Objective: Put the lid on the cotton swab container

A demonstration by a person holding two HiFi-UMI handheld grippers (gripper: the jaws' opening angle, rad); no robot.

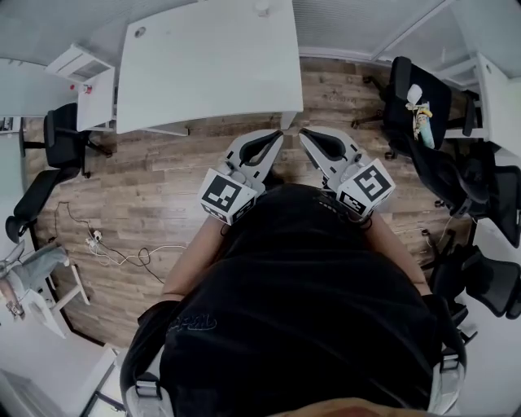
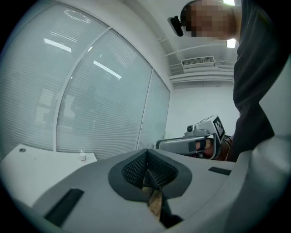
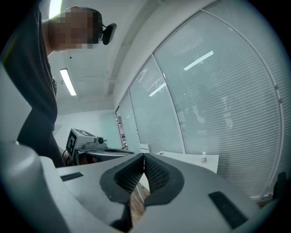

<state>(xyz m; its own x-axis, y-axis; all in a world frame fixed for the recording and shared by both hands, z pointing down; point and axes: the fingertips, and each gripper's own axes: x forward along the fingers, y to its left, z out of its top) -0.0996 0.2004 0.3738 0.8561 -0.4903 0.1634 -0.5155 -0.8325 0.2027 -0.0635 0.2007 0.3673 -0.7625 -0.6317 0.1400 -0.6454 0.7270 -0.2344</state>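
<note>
Seen from overhead, a person in a black top (image 1: 301,293) is above a wooden floor (image 1: 155,187), holding a gripper in each hand close in front of the body. Both grippers aim toward 12 o'clock at a white table (image 1: 203,73). The left gripper (image 1: 275,138) and the right gripper (image 1: 307,136) sit side by side, tips near each other but apart, just short of the table's near edge. Each gripper's own view shows its jaws pressed fully together with nothing between them, so both are empty. The table is almost bare. One small pale object (image 1: 262,8) stands near its far edge at 12 o'clock, well apart from both grippers. It also shows as a tiny speck on the table in both gripper views, in front of a glass wall with blinds (image 2: 91,91). It is too small to tell whether it is the cotton swab container, the lid, or both. Black office chairs (image 1: 423,98) stand at 2 o'clock and 9 o'clock. By the look of it the task is at its very start: the approach, with nothing grasped. The next move likely calls for getting nearer the table, reaching to its far edge, and opening one set of jaws to take the lid while the other steadies the container
</note>
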